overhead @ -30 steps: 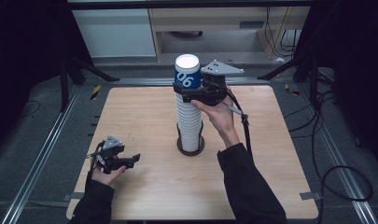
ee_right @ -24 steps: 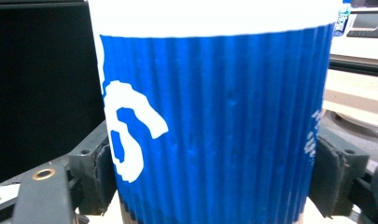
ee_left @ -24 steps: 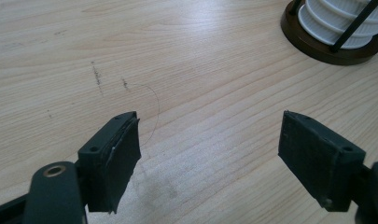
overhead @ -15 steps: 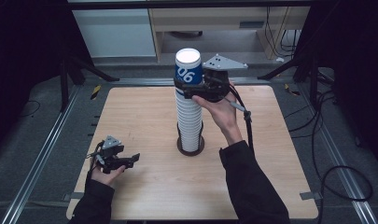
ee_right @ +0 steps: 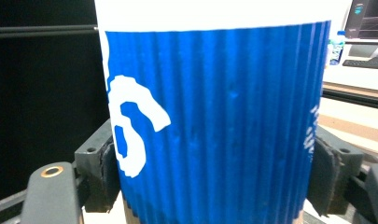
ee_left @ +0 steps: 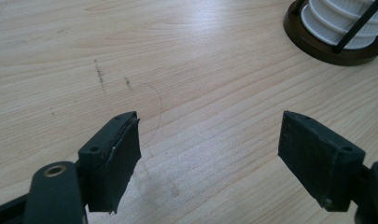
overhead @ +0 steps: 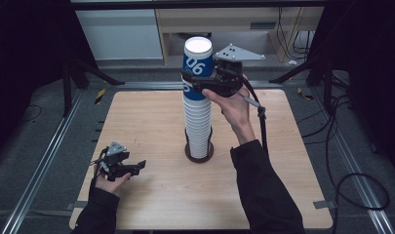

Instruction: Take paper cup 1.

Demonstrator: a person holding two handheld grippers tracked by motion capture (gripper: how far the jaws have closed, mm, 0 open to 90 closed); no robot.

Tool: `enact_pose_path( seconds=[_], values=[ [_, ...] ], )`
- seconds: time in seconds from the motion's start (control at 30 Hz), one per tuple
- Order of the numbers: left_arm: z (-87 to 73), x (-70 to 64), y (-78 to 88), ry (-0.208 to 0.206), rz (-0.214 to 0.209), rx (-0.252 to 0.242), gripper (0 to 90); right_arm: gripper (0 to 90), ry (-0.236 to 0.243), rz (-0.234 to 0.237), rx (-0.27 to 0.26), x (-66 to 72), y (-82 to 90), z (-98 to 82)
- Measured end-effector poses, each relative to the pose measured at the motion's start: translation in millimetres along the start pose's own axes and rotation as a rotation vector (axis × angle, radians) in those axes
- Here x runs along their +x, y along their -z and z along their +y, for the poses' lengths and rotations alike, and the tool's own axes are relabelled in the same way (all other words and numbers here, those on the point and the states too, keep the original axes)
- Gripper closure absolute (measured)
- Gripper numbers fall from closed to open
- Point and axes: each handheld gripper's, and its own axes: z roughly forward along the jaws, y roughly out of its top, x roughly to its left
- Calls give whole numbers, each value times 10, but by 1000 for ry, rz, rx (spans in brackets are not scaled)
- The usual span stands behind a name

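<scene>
Work in hand: we are taking the top cup, a blue ribbed paper cup with white print and a white bottom, off a tall stack of white paper cups standing upside down at the centre of the high view.

What has just changed: the right gripper has just been closing its jaws, with the blue cup between them, and against the picture from a second ago the cup now sits higher, so more of its blue wall shows above the white stack.

Right gripper's grip: clamped on the blue cup; in the right gripper view a black pad presses each flank of the ribbed wall.

What that means: we judge the grasp made and the lift begun. The cup looks not yet free of the stack, its lower edge overlapping the cup beneath.

Left gripper: lower left of the high view, low over the light wooden table, jaws spread wide with nothing between them.

Stack base: a dark round holder with thin black upright rods, upper right in the left gripper view.

Around: a metal rail runs along the left, black cables lie on the floor at right, and pale cabinets stand across the top.

In the way: nothing stands above the cup. The rods and the next cup clinging could, in our judgement, drag along.
</scene>
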Motion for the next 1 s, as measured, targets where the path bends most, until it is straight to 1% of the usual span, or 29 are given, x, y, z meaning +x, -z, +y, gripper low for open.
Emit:
enact_pose_path(
  seconds=[0.17, 0.3, 0.37, 0.43, 0.5, 0.6, 0.67, 0.8, 0.9, 1.0],
  values=[
    [1, 3, 8, 0, -1, -1, 203, 207, 4, -4, -24, -7, 30, 78],
    [0, 10, 13, 0, 0, -2, 203, 206, -4, 5, -46, -27, 111, 120],
    [1, 11, 14, 4, 2, -3, 203, 207, 5, -1, -60, -33, 169, 142],
    [1, 14, 16, 5, 0, -4, 203, 207, 2, 3, -69, -52, 233, 166],
    [1, 15, 19, 6, 1, -6, 204, 207, 8, -3, -78, -70, 309, 183],
    [0, 19, 20, 8, 0, -7, 204, 206, 22, -22, -81, -107, 450, 178],
    [0, 17, 18, 9, 0, -6, 204, 206, 25, -33, -86, -139, 555, 148],
    [1, 10, 20, 7, 0, -7, 205, 206, 40, -71, -68, -201, 763, 33],
    [3, 7, 23, 8, 0, -9, 208, 206, 46, -98, -52, -253, 910, -102],
    [6, 8, 31, 9, -1, -12, 212, 206, 40, -105, -29, -301, 1032, -268]
  ],
)
